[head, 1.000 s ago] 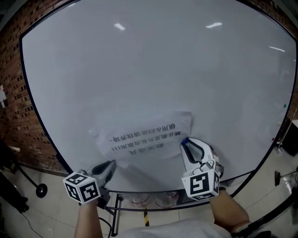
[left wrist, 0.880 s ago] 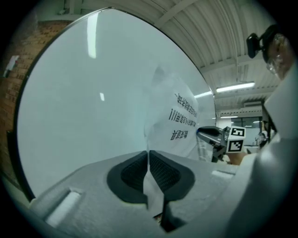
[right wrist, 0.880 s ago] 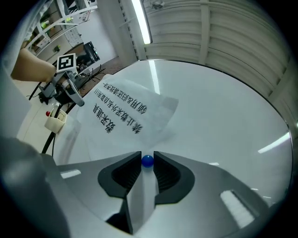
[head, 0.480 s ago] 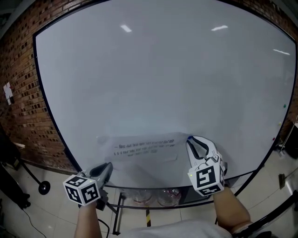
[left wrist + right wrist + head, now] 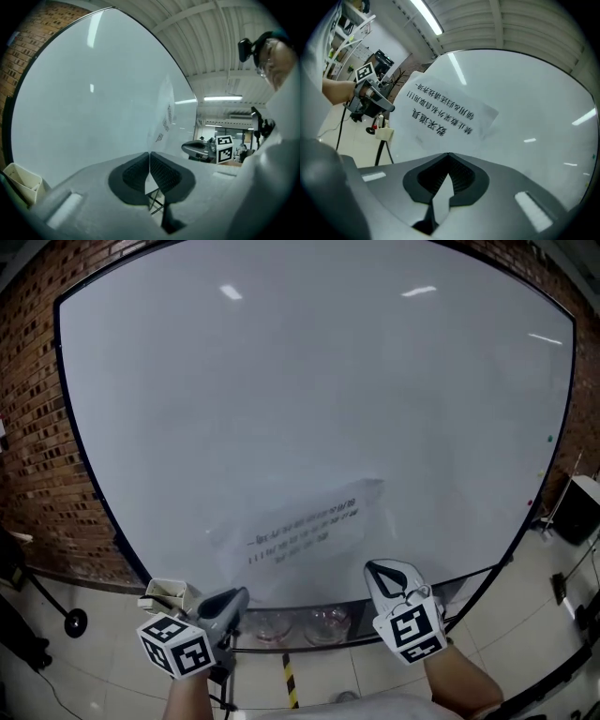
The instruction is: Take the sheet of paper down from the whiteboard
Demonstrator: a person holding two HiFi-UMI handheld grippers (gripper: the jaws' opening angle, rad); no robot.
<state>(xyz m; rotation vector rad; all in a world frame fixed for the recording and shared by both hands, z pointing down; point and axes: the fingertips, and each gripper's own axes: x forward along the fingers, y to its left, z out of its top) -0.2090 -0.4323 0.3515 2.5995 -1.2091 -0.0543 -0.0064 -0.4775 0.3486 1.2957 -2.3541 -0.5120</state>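
A white sheet of paper [image 5: 300,531] with lines of black print lies flat and tilted on the big whiteboard [image 5: 309,381], near its lower edge. It also shows in the right gripper view [image 5: 445,115] and edge-on in the left gripper view [image 5: 165,122]. My left gripper [image 5: 234,596] is below the sheet's lower left, off the board. Its jaws [image 5: 149,153] have just closed the last bit and hold nothing. My right gripper [image 5: 377,568] hangs below the sheet's right end, apart from it, with its jaws [image 5: 449,153] together and nothing seen between them.
A brick wall [image 5: 28,427] borders the board on the left. A small white box [image 5: 169,594] sits at the board's lower left edge. Clear glass vessels [image 5: 328,620] stand under the board. A black stand foot [image 5: 75,622] is on the tiled floor at the left.
Both grippers have drawn back and down from the board. The right gripper's tip, earlier at the sheet's lower right corner, is now below and apart from it. The sheet stays on the board.
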